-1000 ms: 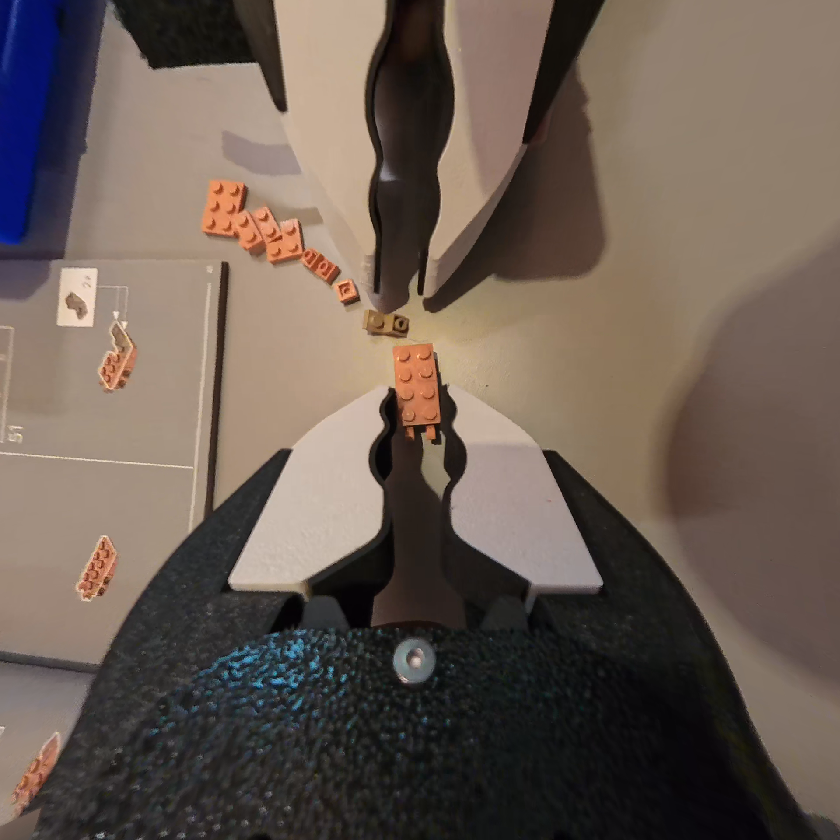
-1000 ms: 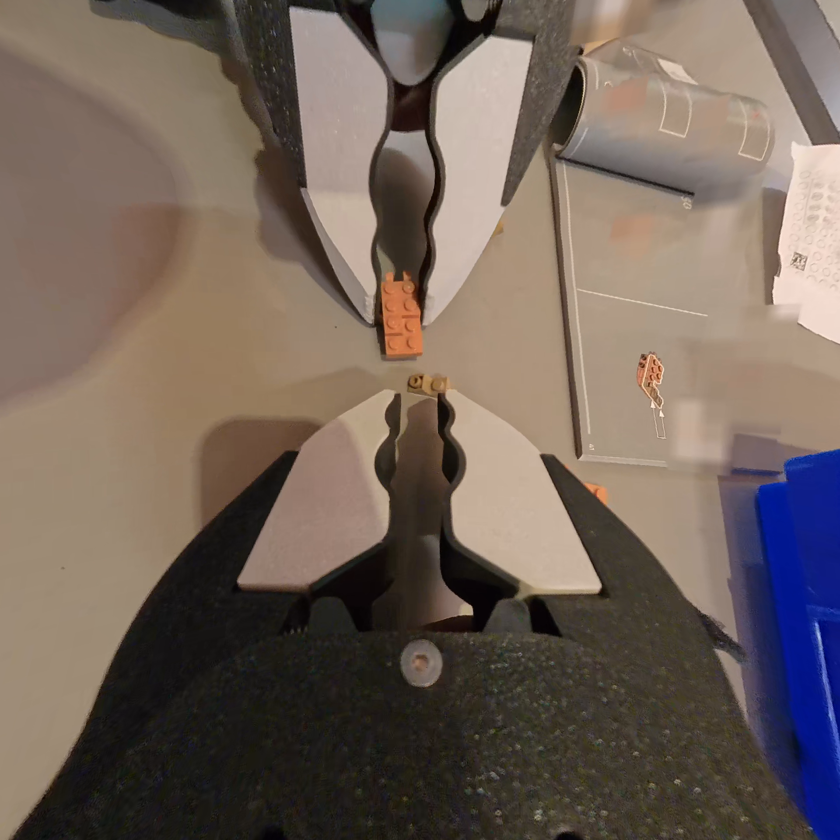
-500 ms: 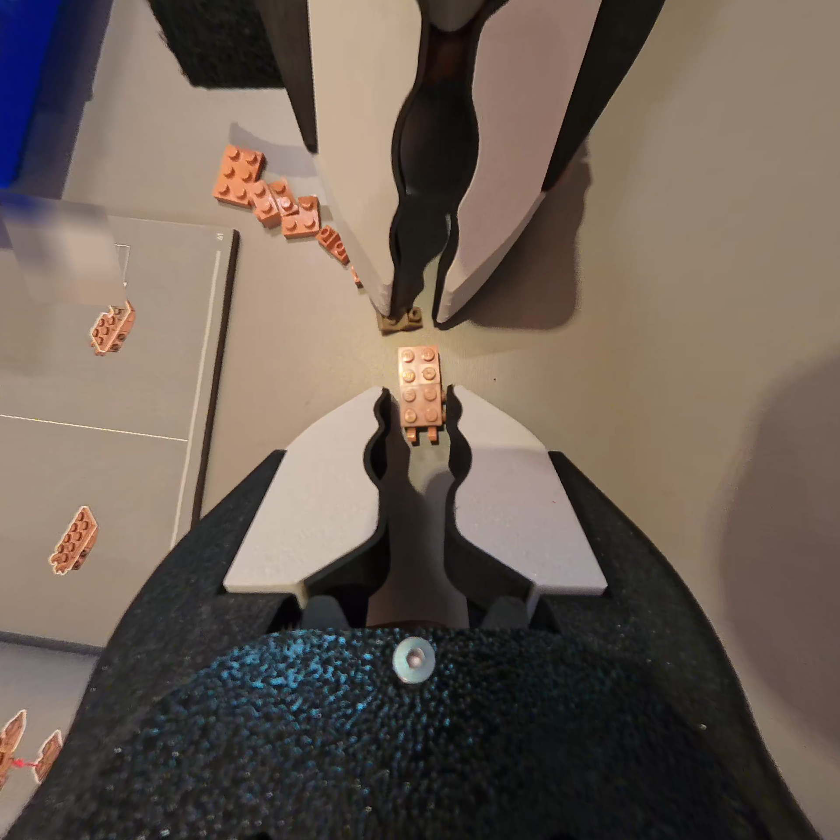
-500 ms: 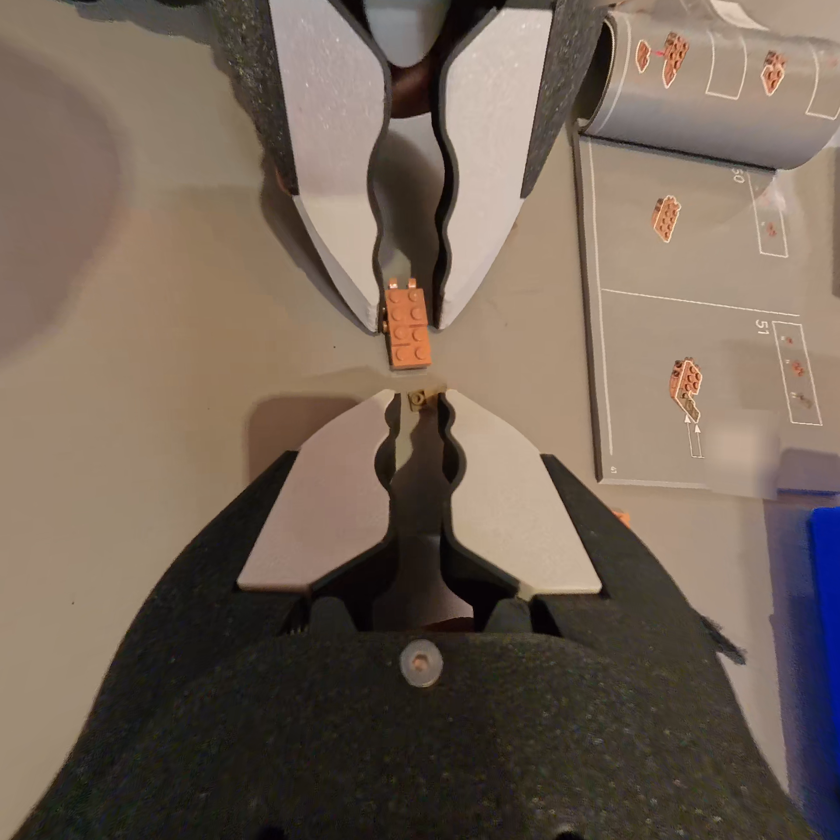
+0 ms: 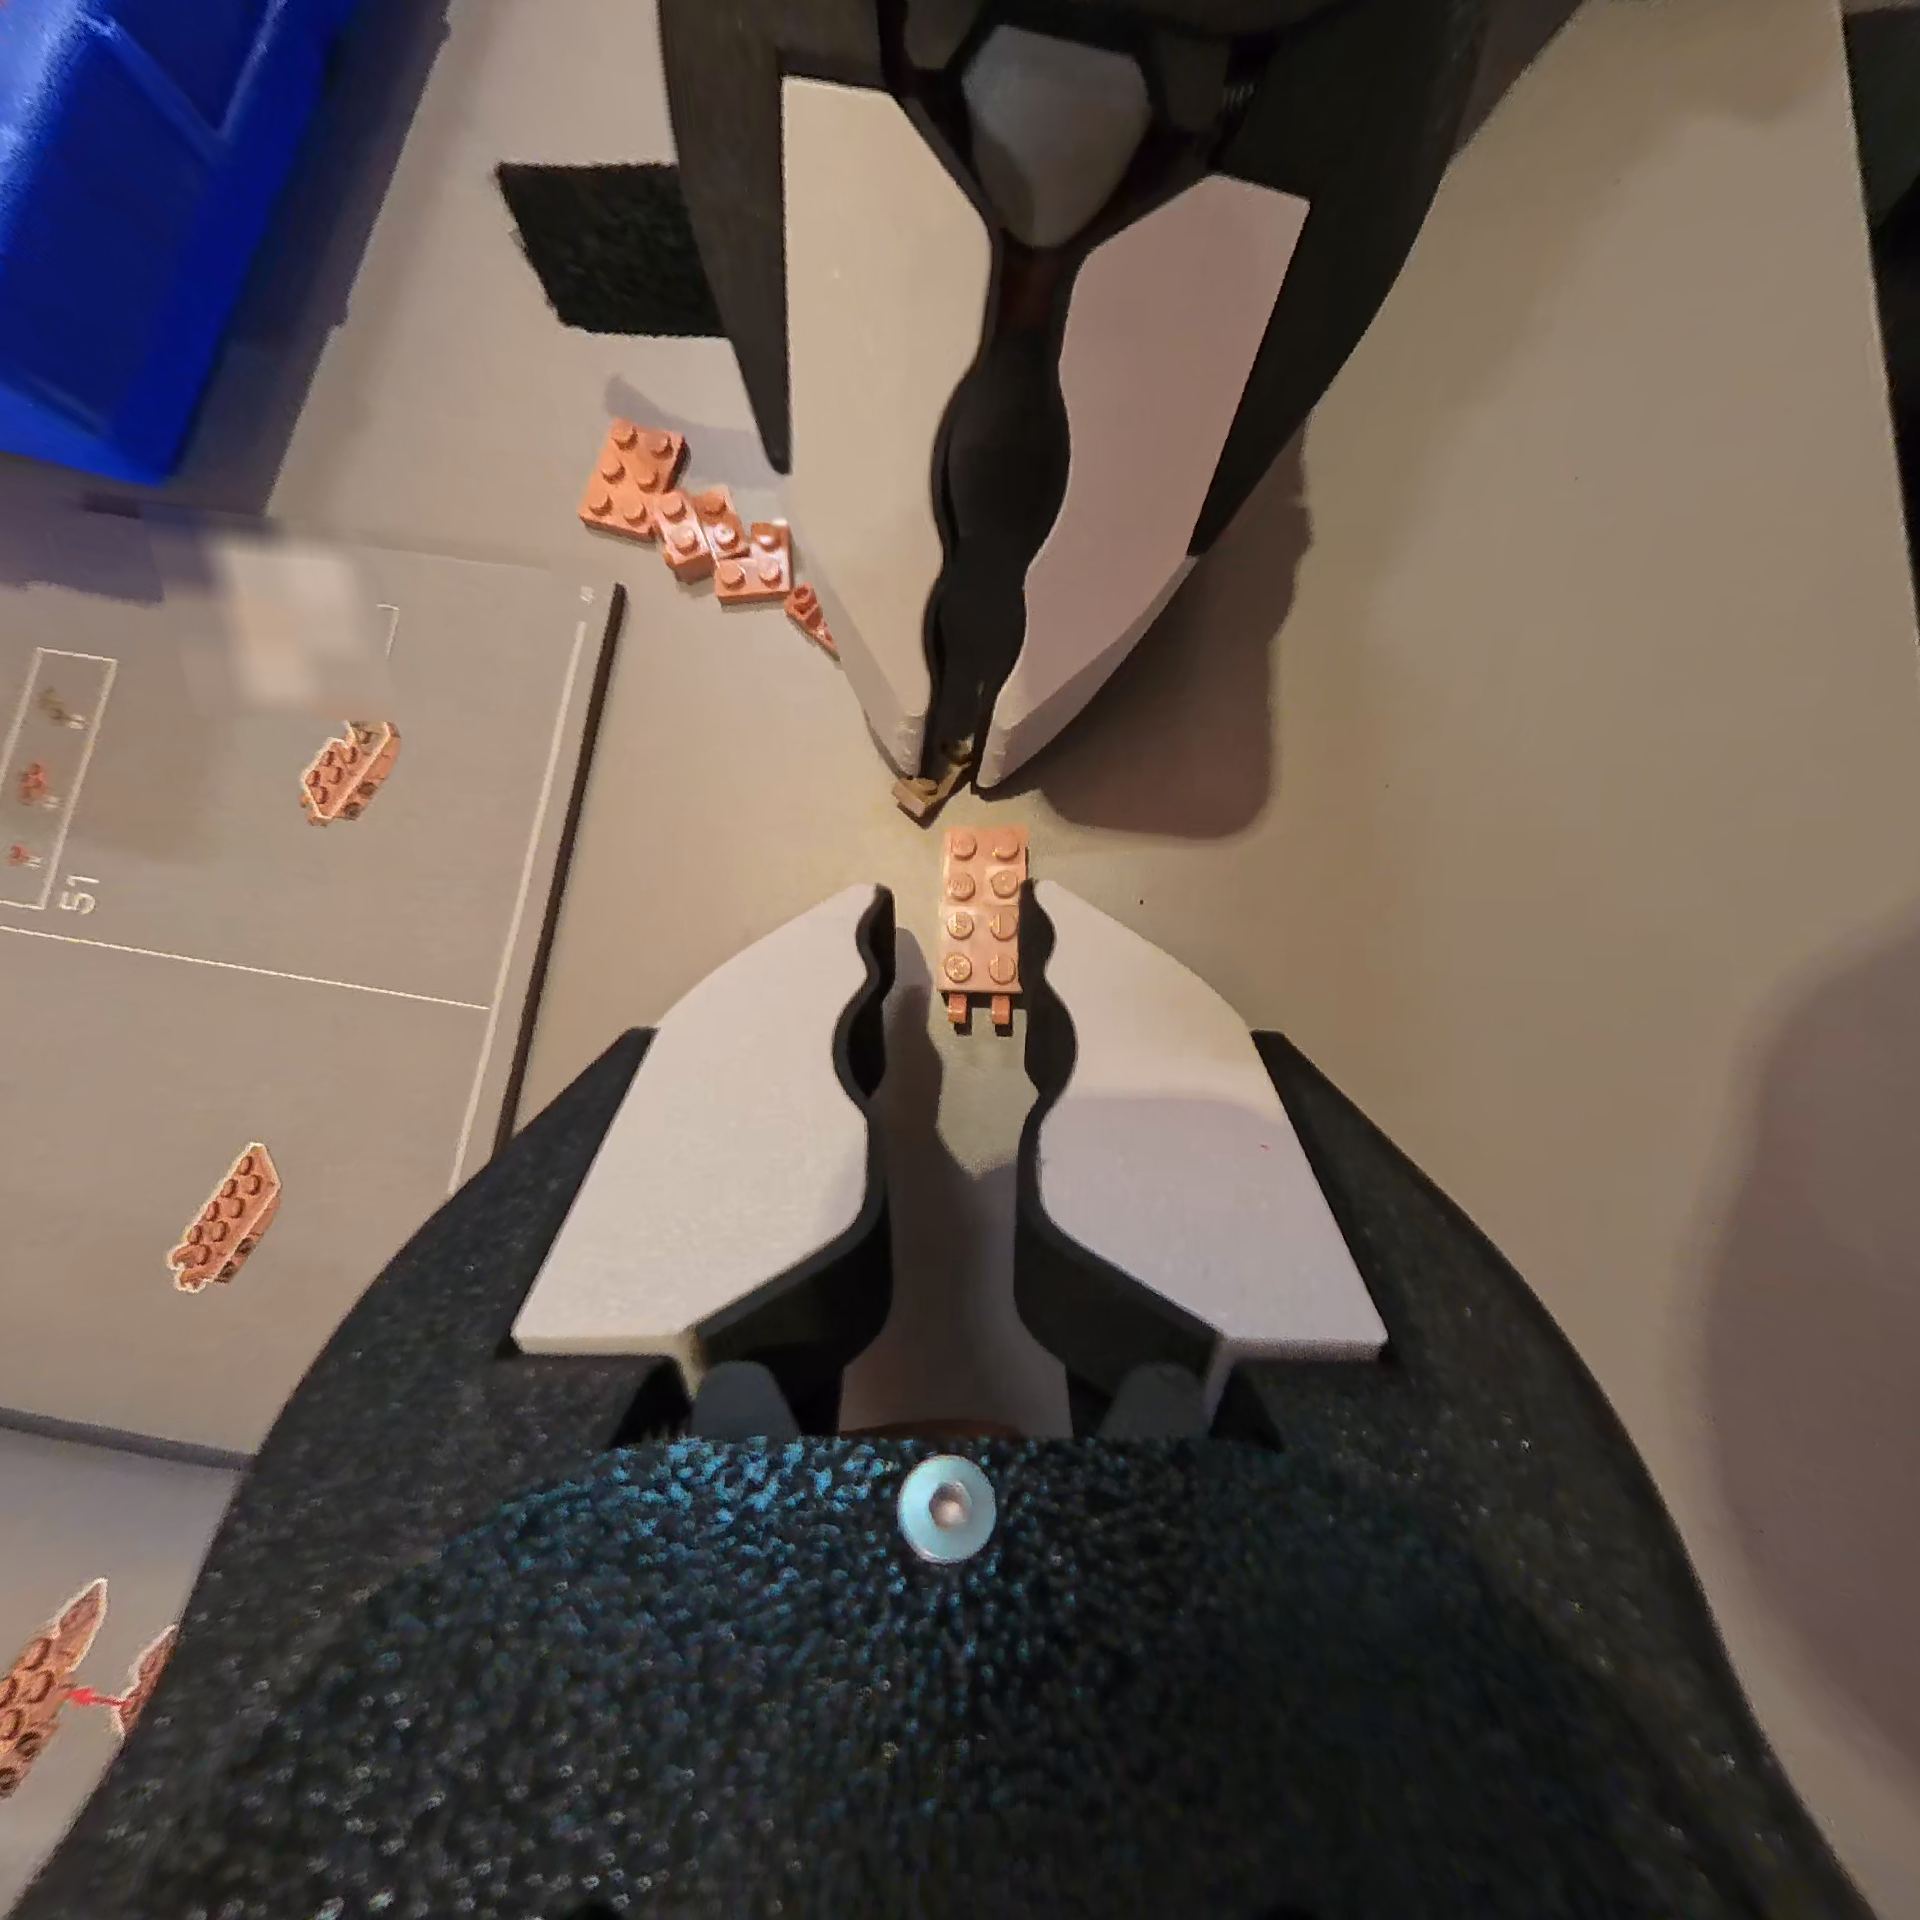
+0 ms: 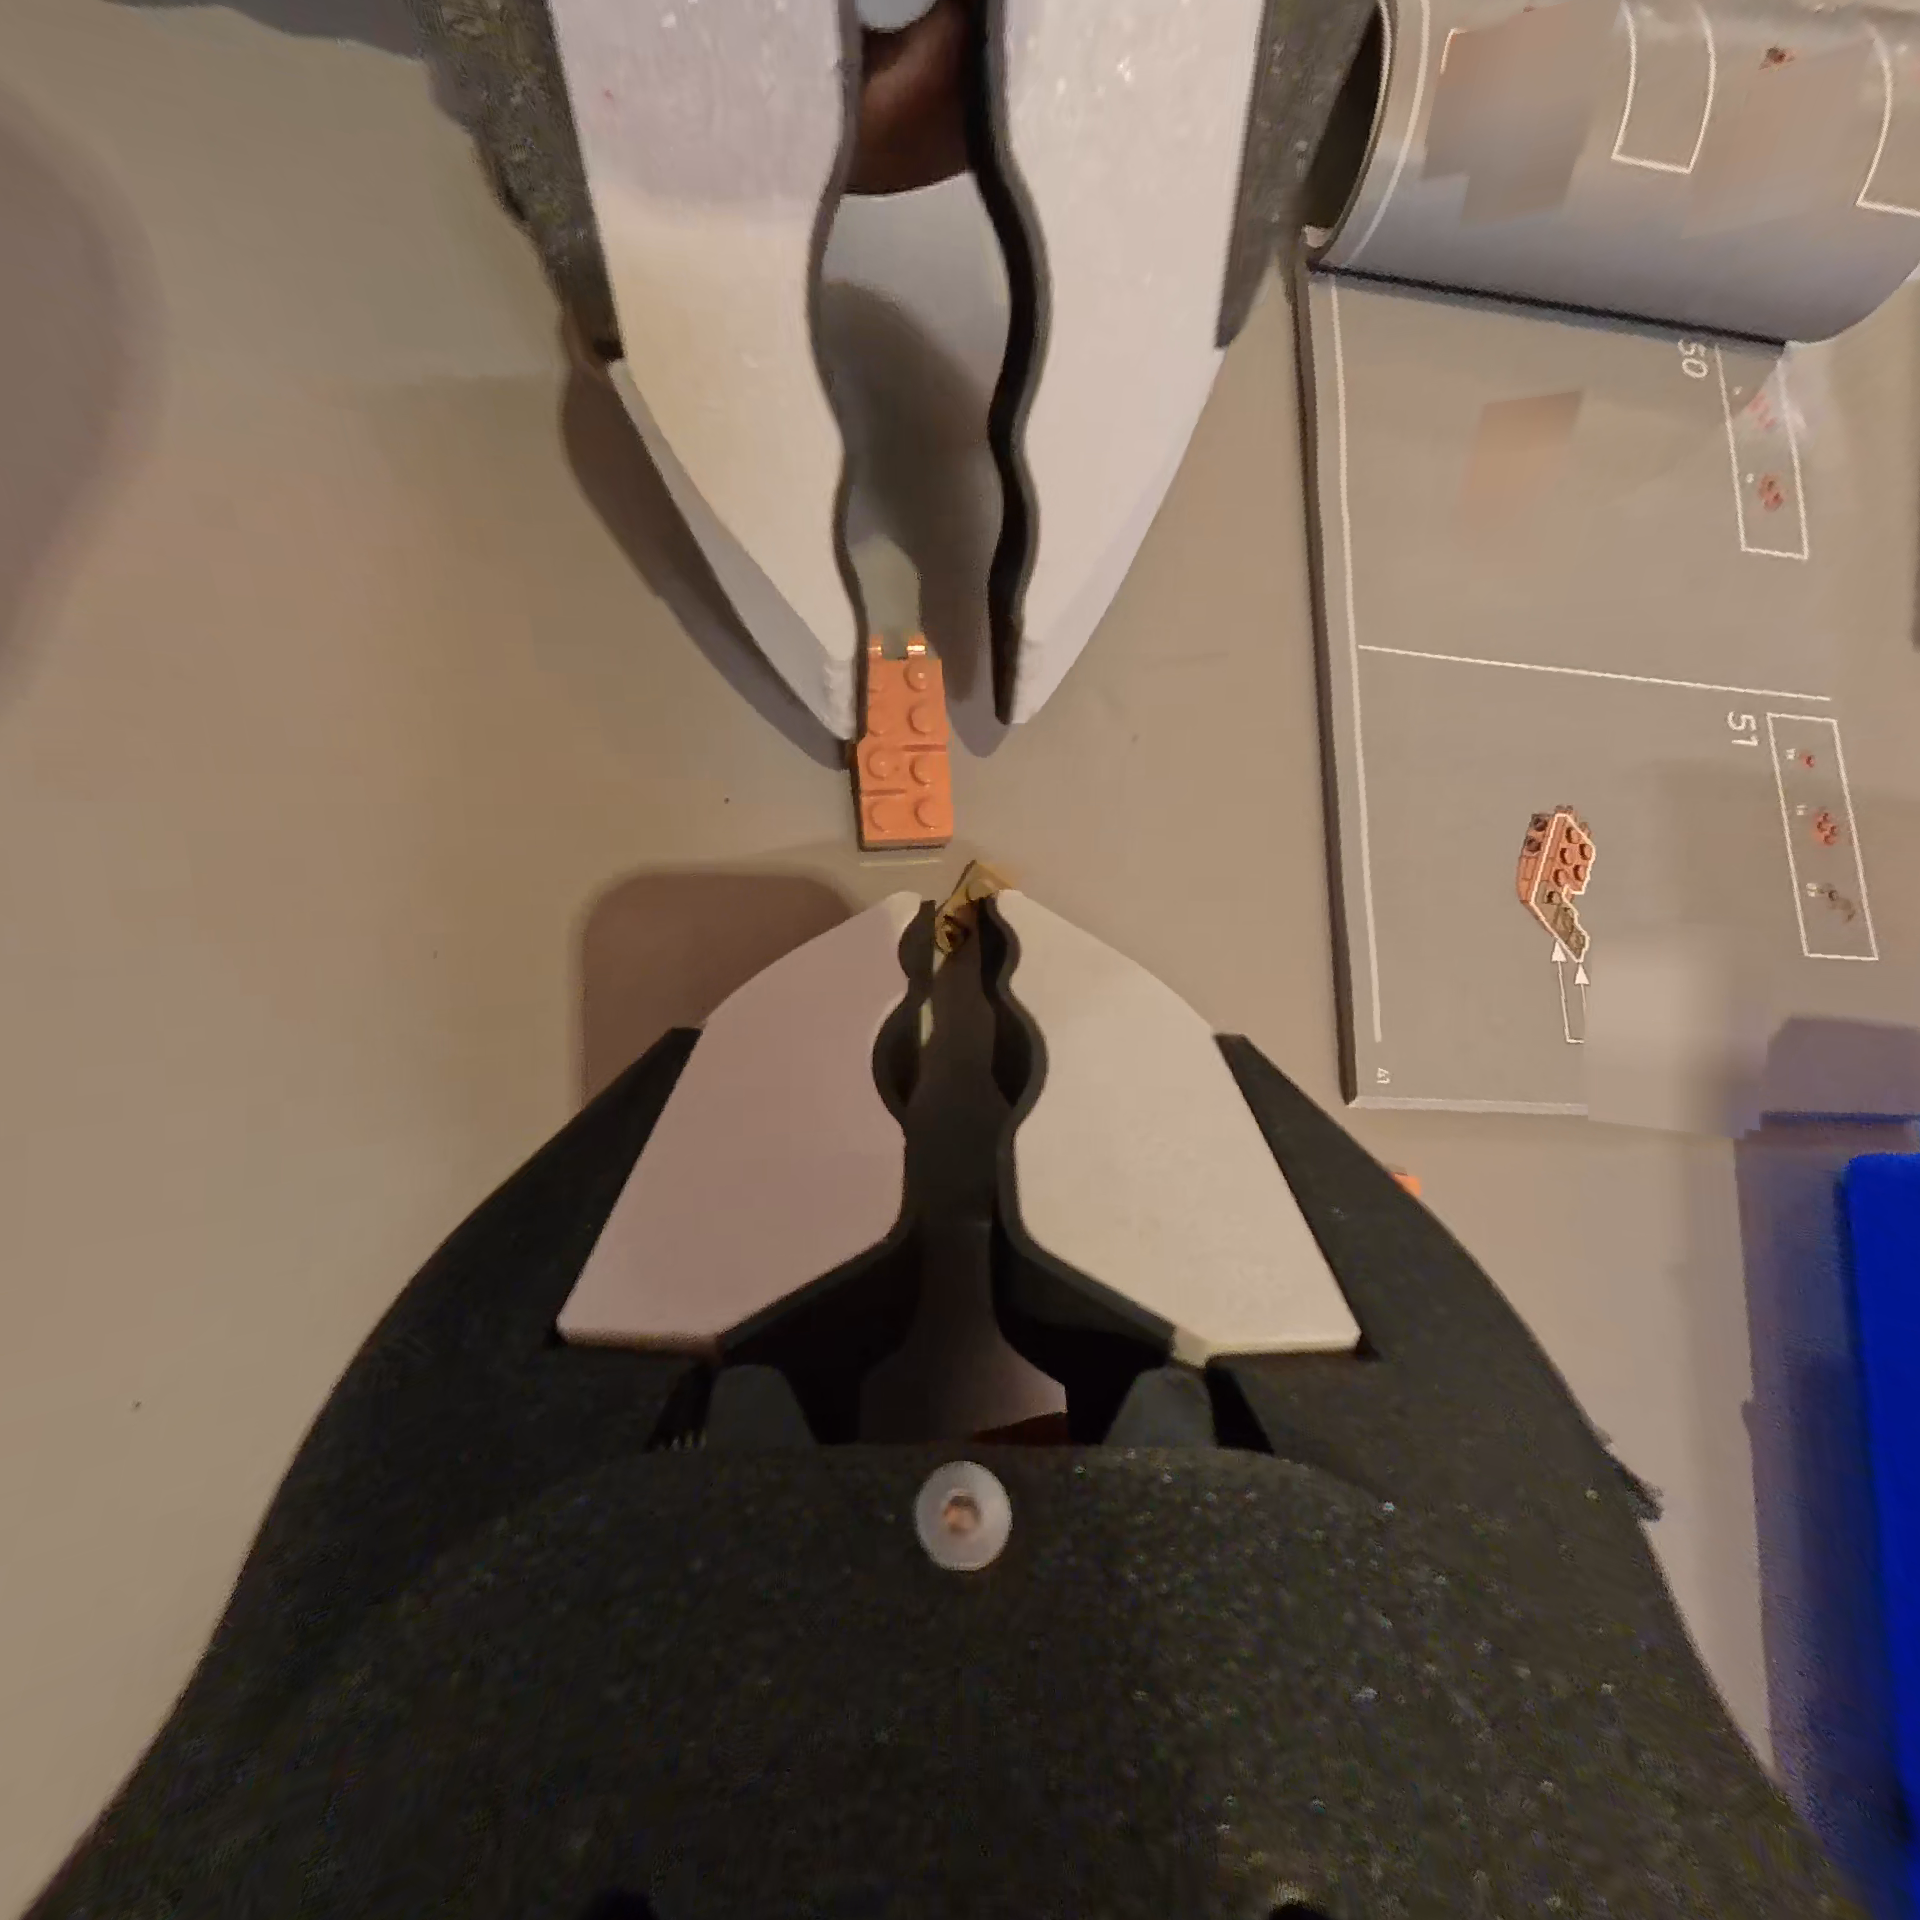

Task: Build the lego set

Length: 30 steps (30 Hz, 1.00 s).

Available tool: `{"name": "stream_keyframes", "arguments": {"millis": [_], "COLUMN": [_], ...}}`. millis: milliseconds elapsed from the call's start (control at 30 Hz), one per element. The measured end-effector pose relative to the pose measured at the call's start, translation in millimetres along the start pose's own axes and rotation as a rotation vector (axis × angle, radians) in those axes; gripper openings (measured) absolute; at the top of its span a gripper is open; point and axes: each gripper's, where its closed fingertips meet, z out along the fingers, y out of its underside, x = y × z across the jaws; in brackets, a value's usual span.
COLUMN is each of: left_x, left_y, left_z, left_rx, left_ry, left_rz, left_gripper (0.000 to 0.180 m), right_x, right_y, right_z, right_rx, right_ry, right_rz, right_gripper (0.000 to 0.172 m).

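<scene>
An orange studded plate assembly [image 5: 982, 925] lies on the grey table between my left gripper's [image 5: 961, 891] fingertips. One finger [image 5: 1049, 914] touches its side, and a gap shows at the other finger, so the jaws stand open around it. It also shows in the right wrist view [image 6: 904, 769], between the left gripper's [image 6: 930, 722] tips. My right gripper [image 6: 954, 902] is shut on a small tan piece [image 6: 971, 904], which sits tilted in its tips. The left wrist view shows that piece [image 5: 930, 790] pinched at the right gripper's [image 5: 951, 764] tips, just beyond the orange plate's far end.
An open instruction booklet [image 5: 260, 987] lies beside the grippers and shows in the right wrist view [image 6: 1558, 727] too. Several loose orange pieces [image 5: 686, 520] lie near it. A blue bin [image 5: 135, 208] and a black pad [image 5: 613, 249] sit farther back. The grippers are tip to tip, or close to it.
My right gripper moved onto the tan piece and shut on it, tipping it up. My left gripper's jaws eased apart, leaving a gap at one side of the orange plate.
</scene>
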Motion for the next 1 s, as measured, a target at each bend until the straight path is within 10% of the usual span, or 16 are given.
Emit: {"name": "stream_keyframes", "arguments": {"millis": [667,1000], "left_x": [-4.5,-7.4], "left_y": [-13.0,-9.3], "left_z": [-3.5,-4.0], "left_rx": [0.063,0.059], "left_ry": [-0.044,-0.047], "left_rz": [0.024,0.017], "left_gripper": [0.02,0.02], "right_x": [25.8,34.6], "right_y": [10.5,2.7], "right_z": [-10.9,-9.5], "right_rx": [-0.025,0.009], "right_ry": [0.104,-0.172], "right_rz": [-0.152,-0.271], "right_gripper": [0.018,0.02]}}
